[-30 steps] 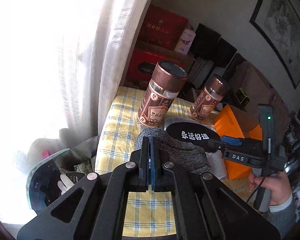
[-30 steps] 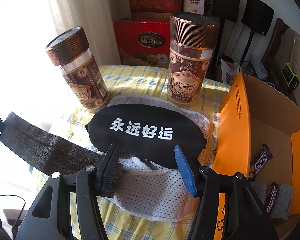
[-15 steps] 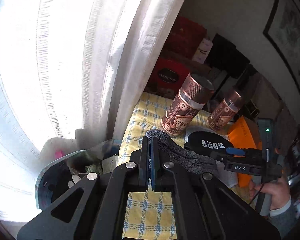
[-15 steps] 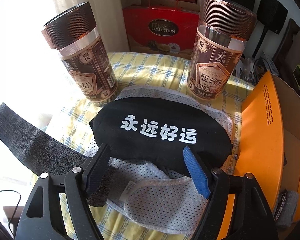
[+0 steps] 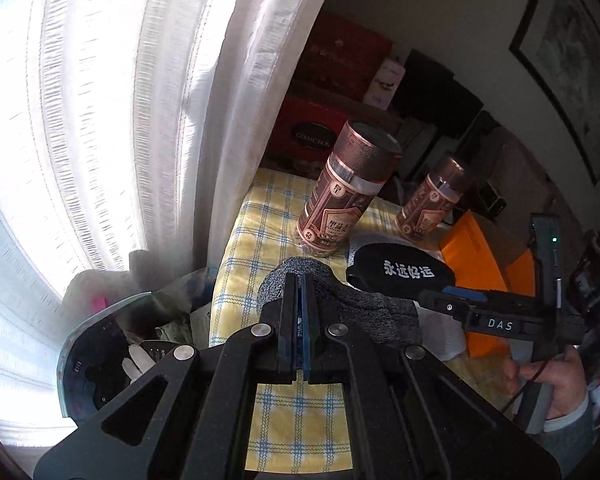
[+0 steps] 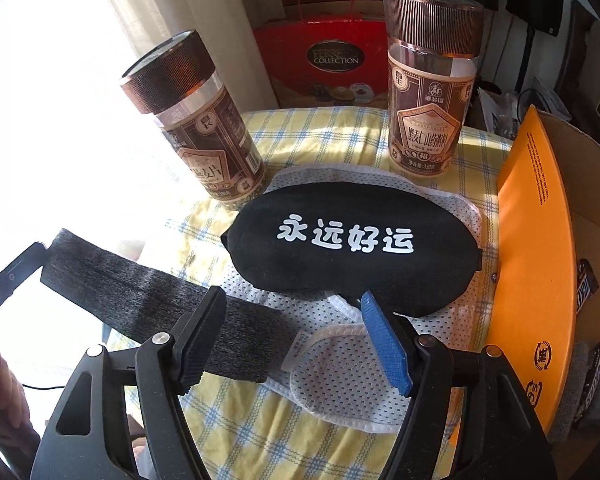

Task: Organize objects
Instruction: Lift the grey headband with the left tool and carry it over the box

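My left gripper (image 5: 298,280) is shut on one end of a grey knitted cloth (image 5: 364,312), held up at the table's left edge; the cloth (image 6: 148,300) stretches down to the table in the right wrist view. My right gripper (image 6: 292,304) is open, its fingers either side of the near edge of a black eye mask with white characters (image 6: 352,252). The mask lies on a white mesh mask (image 6: 340,376). The black mask (image 5: 400,272) also shows in the left wrist view.
Two copper-lidded jars (image 6: 196,128) (image 6: 428,84) stand behind the masks on the yellow checked tablecloth (image 6: 300,440). An open orange cardboard box (image 6: 536,240) with candy bars stands at the right. Red gift boxes (image 6: 332,64) sit behind; a curtain (image 5: 140,100) hangs at the left.
My left gripper has lifted and pulled back left with the grey cloth. My right gripper has moved forward, closer to the black mask, still open.
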Demonstrator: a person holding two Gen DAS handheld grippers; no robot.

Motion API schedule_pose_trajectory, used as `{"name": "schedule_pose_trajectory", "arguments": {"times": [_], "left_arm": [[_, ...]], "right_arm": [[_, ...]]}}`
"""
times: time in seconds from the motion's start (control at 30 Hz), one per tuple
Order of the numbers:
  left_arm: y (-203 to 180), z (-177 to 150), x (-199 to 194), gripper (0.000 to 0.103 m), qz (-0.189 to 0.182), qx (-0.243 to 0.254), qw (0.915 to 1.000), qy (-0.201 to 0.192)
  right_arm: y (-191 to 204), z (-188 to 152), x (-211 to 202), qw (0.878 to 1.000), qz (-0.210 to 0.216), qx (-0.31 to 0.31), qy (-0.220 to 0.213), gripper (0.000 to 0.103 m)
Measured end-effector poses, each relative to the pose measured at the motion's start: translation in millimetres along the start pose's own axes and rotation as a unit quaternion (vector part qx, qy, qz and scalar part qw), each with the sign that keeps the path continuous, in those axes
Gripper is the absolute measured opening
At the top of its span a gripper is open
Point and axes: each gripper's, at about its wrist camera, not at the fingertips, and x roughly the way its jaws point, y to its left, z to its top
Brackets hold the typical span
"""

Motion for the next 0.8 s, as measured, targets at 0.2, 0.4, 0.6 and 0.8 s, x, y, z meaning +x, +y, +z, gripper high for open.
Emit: {"name": "schedule_pose_trajectory", "arguments": {"times": [0.2, 0.4, 0.6, 0.8], "left_arm": [[-3.0, 6.3, -5.2, 0.001, -0.002, -0.001, 1.0, -0.006], [-6.9, 8.9, -10.2, 0.001, -0.006, -0.001, 0.9999, -0.01], [-17.1, 9.7, -15.6, 0.001, -0.016, 0.006, 0.9998, -0.01], [-32.3, 12.5, -22.7, 0.001, -0.023, 0.022, 0.9994, -0.017]], "right_arm": [[28.1, -11.4, -24.0, 0.996, 0.08, -0.031, -0.025, 0.072], [62.4, -33.1, -10.8, 0.993, 0.046, -0.107, -0.017, 0.075], [60.5, -38.0, 20.5, 0.992, -0.04, -0.118, -0.019, 0.039], [43.4, -32.9, 5.2, 0.995, -0.038, -0.082, -0.051, 0.023]]}}
